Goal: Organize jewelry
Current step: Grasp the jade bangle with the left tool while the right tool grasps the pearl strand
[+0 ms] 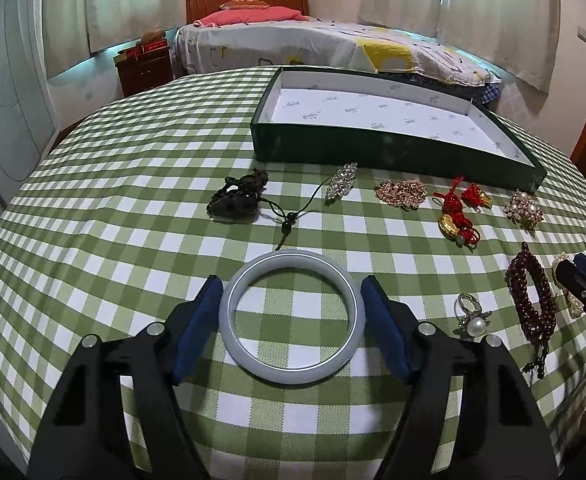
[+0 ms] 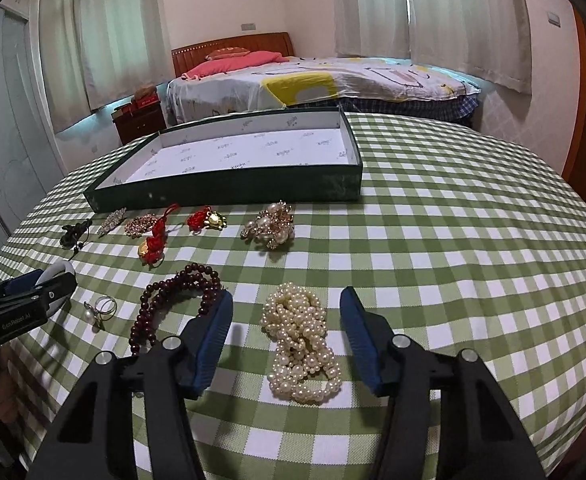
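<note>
A pale grey-white bangle (image 1: 253,368) lies flat on the green checked tablecloth. My left gripper (image 1: 291,280) straddles it, and the blue pads (image 1: 197,320) touch its outer rim on both sides. A bundle of white pearl strands (image 2: 299,340) lies between the pads of my right gripper (image 2: 287,292), with cloth showing on each side of it, so those jaws stand open. The dark green tray (image 1: 393,152) with a white lining sits empty behind the jewelry. In the right wrist view the left gripper (image 2: 49,284) shows at the left edge with the bangle in it.
Spread in front of the tray are a black cord pendant (image 1: 237,198), a crystal brooch (image 1: 341,180), a gold brooch (image 1: 401,194), red knot charms (image 1: 457,212) and a pearl brooch (image 1: 523,208). Nearer lie a pearl ring (image 1: 473,322) and dark red beads (image 1: 533,300). A bed stands behind the table.
</note>
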Action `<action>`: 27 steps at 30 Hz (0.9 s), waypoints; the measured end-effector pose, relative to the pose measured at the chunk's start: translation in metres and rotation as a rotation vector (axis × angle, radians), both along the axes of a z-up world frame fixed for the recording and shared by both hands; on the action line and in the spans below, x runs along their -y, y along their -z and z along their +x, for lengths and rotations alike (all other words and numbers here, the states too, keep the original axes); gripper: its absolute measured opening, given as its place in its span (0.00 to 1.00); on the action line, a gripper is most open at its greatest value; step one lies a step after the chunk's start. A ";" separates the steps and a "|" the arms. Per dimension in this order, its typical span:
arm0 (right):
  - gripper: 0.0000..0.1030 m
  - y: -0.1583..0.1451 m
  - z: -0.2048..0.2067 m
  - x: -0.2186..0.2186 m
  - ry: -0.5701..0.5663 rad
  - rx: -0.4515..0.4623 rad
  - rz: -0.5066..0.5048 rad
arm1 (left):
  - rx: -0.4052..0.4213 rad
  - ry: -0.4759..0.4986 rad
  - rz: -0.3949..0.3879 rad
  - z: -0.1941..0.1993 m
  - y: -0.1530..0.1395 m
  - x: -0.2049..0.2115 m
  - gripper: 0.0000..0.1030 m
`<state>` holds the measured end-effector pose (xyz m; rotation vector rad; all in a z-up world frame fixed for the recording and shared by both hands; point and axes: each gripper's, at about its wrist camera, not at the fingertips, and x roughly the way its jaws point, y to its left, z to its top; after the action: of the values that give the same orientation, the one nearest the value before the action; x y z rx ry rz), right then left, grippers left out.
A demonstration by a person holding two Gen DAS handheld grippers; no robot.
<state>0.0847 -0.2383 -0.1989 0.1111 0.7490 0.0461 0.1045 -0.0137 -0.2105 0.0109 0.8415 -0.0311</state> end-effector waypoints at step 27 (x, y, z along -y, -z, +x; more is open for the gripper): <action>0.18 -0.014 -0.006 0.000 -0.016 0.008 0.032 | 0.084 -0.023 0.033 -0.015 -0.025 0.000 0.67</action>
<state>0.0791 -0.2384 -0.1851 0.1350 0.7412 0.0739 0.0895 -0.0135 -0.1852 0.0332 0.7578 0.0051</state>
